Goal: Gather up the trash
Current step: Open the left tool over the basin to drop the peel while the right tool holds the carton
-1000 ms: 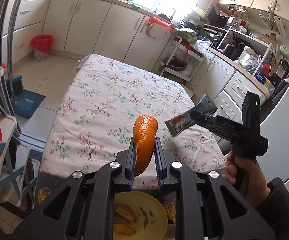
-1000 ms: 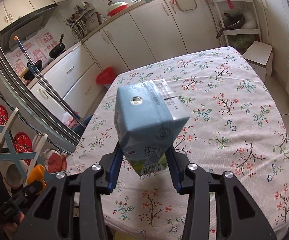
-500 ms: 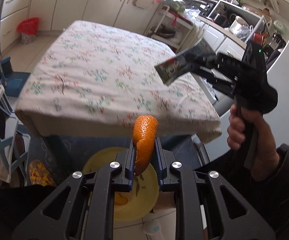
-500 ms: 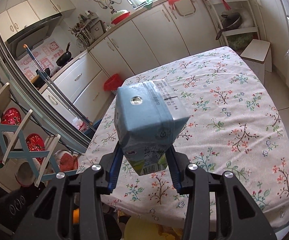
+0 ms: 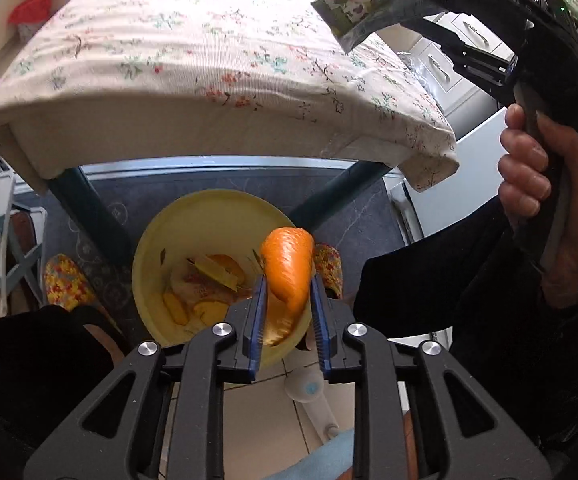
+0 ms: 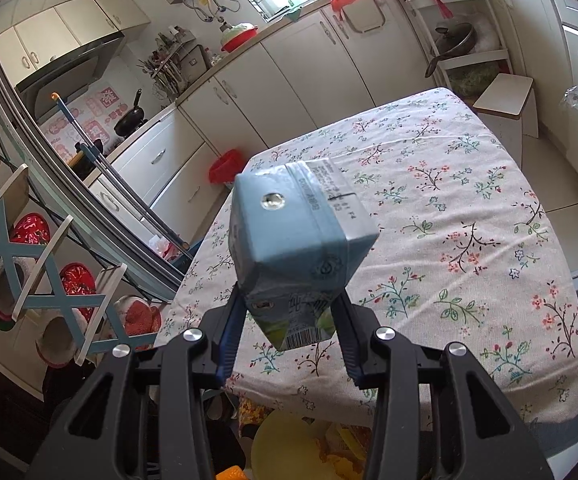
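Orange peel (image 5: pixel 289 272) between parting jaws of left gripper (image 5: pixel 287 320), pads slack, gap at left pad, above yellow bin (image 5: pixel 161 248) holding scraps, below table (image 5: pixel 209 60) edge. Blue carton (image 6: pixel 297 240) clamped in right gripper (image 6: pixel 289 340) over floral tablecloth.

The orange peel (image 5: pixel 289 276) is streaked with motion blur, so I cannot tell whether the blue pads (image 5: pixel 257 322) of the left gripper (image 5: pixel 287 320), whose jaws are opening, press on it or stand clear. The peel and those pads cover part of the yellow bin (image 5: pixel 193 224); in the right wrist view the bin (image 6: pixel 285 440) is cut off by the bottom edge. The print on the milk carton (image 6: pixel 297 236) is too small to read, and its lower end sits hidden between the right gripper (image 6: pixel 289 340) pads.
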A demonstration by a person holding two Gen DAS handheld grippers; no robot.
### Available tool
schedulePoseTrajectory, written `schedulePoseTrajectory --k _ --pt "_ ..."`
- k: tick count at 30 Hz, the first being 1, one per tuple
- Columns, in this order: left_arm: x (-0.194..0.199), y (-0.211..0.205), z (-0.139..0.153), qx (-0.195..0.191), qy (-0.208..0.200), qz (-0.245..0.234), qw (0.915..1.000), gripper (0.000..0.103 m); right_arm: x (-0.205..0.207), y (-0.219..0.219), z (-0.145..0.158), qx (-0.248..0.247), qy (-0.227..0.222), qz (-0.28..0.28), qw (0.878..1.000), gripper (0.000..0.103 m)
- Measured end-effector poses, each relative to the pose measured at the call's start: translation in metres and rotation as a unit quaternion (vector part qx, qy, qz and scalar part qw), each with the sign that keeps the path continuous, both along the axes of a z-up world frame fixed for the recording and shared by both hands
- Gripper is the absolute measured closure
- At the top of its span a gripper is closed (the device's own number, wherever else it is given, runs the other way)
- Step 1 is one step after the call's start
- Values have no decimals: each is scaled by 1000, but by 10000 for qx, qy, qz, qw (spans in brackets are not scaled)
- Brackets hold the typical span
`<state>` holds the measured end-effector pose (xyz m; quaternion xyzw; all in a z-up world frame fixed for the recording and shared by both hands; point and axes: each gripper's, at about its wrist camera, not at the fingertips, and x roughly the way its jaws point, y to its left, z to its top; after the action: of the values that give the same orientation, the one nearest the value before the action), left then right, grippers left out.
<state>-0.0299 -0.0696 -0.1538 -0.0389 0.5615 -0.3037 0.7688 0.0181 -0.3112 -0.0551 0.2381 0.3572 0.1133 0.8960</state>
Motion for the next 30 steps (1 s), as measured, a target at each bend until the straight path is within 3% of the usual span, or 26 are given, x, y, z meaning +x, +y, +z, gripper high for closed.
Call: schedulePoseTrajectory --k 3,6,9,12,16,25,28,30 --pt "2 3 3 4 -63 102 9999 69 -3 1 0 -1 -2 7 10000 61" --pt "2 3 2 100 -88 137 9998 68 -4 0 -1 12 15 15 10000 61" --pt "5 9 11 78 -350 322 9988 64 -5 0 -1 15 10 21 10000 61" --pt "7 21 30 33 -897 750 9931 54 -7 1 -1 27 -16 34 10000 61" --pt "5 38 62 12 -1773 1339 9750 41 -10 0 1 67 -66 29 10000 61" --pt "34 86 148 -8 -3268 2174 9198 22 -28 6 6 155 -189 148 9996 61" --pt "44 105 161 -49 -3400 2434 9084 20 -38 12 7 184 -239 257 9992 61" --pt "49 119 158 -329 -3241 2697 9062 19 -46 19 8 158 -255 362 9989 61"
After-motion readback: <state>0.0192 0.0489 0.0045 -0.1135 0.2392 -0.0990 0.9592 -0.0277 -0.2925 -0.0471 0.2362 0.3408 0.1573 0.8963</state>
